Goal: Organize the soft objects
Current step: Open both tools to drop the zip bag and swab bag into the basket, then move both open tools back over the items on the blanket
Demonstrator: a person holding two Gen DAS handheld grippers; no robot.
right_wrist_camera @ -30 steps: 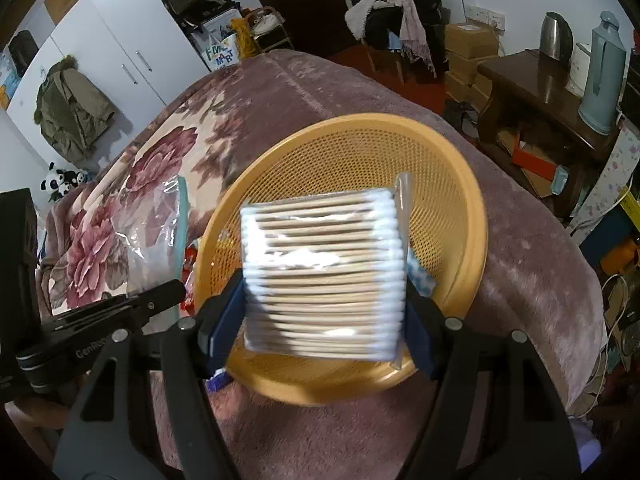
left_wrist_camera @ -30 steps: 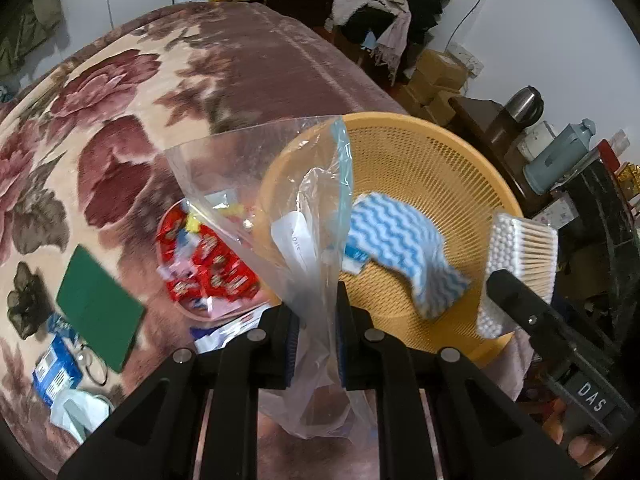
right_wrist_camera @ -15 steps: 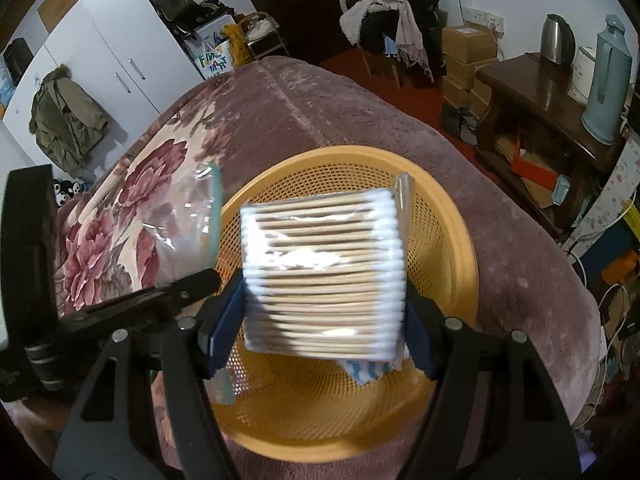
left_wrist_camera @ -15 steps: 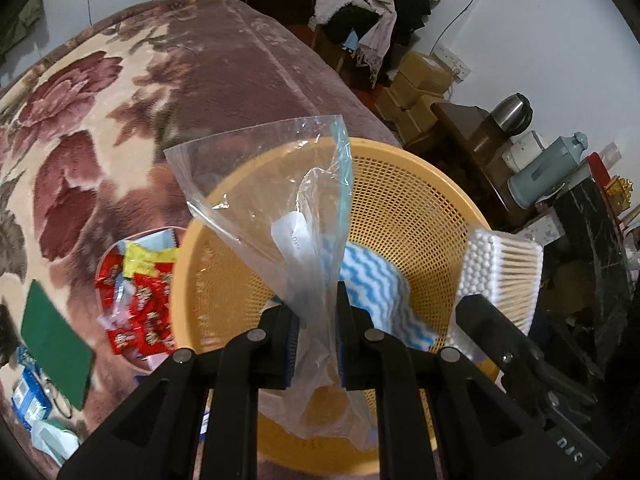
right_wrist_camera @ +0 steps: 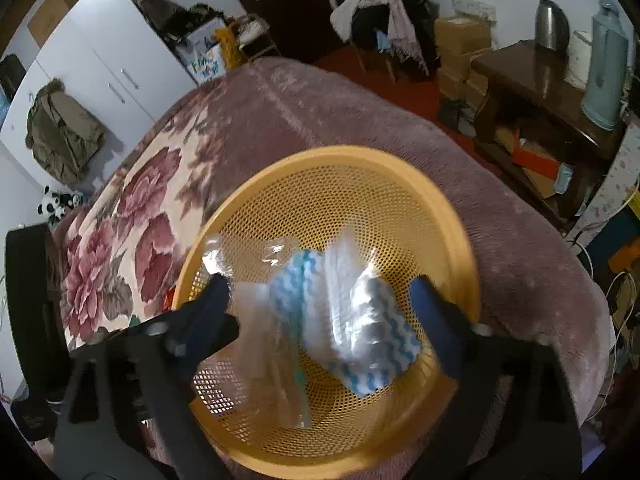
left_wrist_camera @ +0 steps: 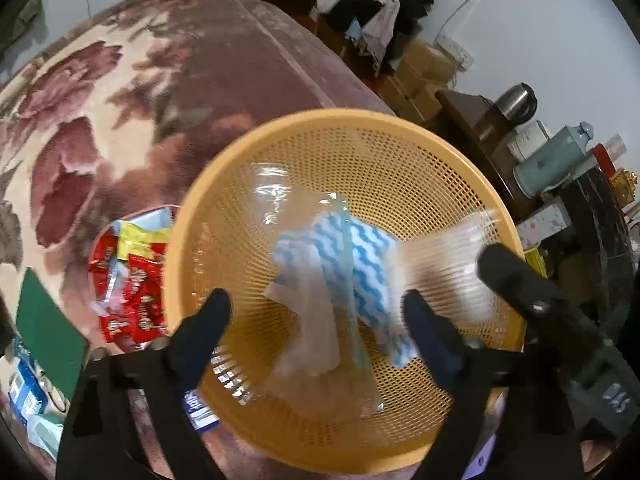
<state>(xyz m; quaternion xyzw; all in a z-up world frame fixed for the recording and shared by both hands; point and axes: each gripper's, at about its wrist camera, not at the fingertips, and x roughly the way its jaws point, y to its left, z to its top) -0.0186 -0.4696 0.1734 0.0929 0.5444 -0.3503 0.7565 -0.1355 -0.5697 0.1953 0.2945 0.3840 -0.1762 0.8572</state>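
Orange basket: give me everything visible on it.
The orange basket is round and shallow, apparently plastic, with a smooth solid rim and perforated mesh wall and floor. It sits upright on the floral blanket. Inside lie a blue-and-white wavy cloth, a clear zip bag and a blurred cotton swab pack. Both open tools hover over it; contact can't be seen.

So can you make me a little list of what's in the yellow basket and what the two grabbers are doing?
basket: yellow mesh basket on the flowery blanket
inside it: clear plastic bag, blue wavy cloth, cotton swab pack
left hand-held gripper: open, over basket
right hand-held gripper: open, over basket
beside basket: red snack packets
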